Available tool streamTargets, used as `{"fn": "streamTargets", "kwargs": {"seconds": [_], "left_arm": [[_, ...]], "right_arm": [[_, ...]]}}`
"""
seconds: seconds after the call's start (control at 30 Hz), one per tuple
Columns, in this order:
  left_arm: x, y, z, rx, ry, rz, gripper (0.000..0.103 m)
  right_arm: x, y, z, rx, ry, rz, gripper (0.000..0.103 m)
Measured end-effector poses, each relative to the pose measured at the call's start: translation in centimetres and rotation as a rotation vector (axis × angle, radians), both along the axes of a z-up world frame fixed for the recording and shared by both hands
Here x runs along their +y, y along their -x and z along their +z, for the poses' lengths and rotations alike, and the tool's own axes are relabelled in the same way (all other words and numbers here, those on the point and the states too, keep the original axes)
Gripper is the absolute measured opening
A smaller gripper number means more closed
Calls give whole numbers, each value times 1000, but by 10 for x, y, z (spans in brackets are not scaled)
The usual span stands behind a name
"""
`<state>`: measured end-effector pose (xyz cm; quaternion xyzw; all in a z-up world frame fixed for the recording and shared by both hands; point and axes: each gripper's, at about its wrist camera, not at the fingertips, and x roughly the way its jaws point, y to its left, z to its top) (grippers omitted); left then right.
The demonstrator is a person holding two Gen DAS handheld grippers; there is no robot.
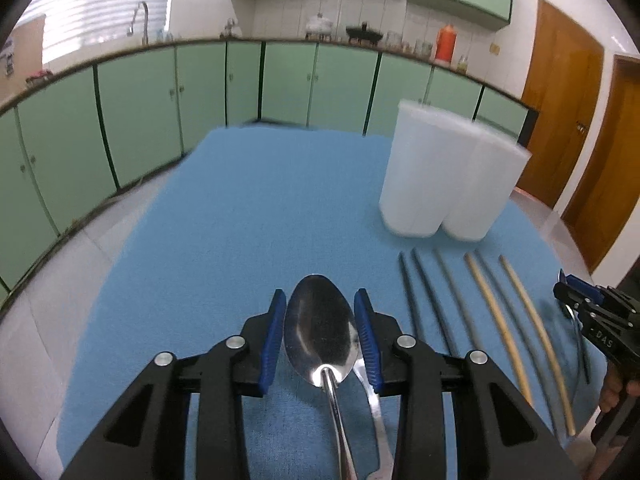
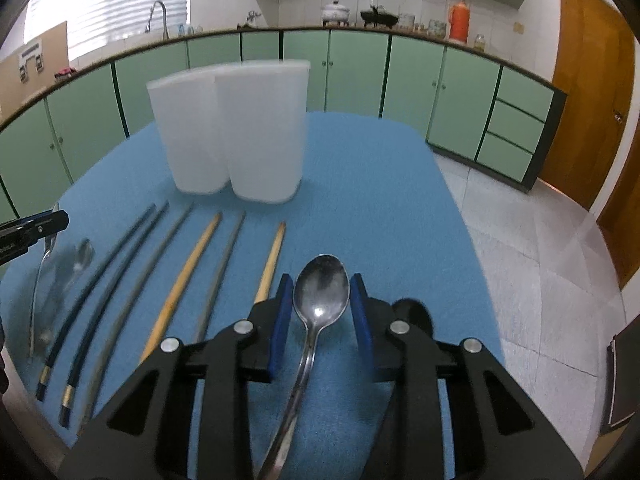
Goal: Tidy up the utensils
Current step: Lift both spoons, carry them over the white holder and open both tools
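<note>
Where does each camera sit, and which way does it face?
Left wrist: on the left claw, facing across the table toward the cabinets; it grips the left spoon; the right claw and a hand show at the right edge.
Right wrist: on the right claw, facing likewise; it grips the right spoon; the left claw shows at the left edge.
Shared: bins, chopsticks, table, cabinets.

Bright daylight comes through the blinds (image 2: 108, 4) beside the tap, washing them out. Counter lines bow at the fisheye edges, corners go dark, and the white holder (image 2: 236, 128) looks motion-blurred.
</note>
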<state>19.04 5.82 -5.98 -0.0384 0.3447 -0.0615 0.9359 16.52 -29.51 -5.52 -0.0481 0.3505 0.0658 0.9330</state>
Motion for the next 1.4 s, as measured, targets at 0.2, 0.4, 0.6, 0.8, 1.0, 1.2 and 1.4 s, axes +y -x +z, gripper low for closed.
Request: {"fn": "streamTargets", "kwargs": {"seconds": [0.2, 0.4, 0.6, 0.8, 1.0, 1.2, 1.4], "left_arm": [[2, 21, 23, -147, 8, 2, 34], [2, 39, 50, -261, 25, 16, 34], [-1, 40, 81, -356, 42, 5, 34], [-12, 29, 115, -448, 50, -29, 34], [-34, -8, 158, -564, 42, -72, 34], [-63, -60, 190, -675, 38, -91, 34], [-84, -121, 176, -689, 38, -74, 34]], "right_arm": [[-1, 17, 29, -94, -38, 17, 28], [1, 24, 61, -182, -32, 27, 28], [5, 21, 93, -268, -37, 52, 27], [7, 9, 121, -332, -52, 67, 27], [11, -26, 163, -415, -66, 85, 27], [20, -77, 185, -460, -49, 67, 27], [27, -129, 167, -419, -36, 35, 27]]}}
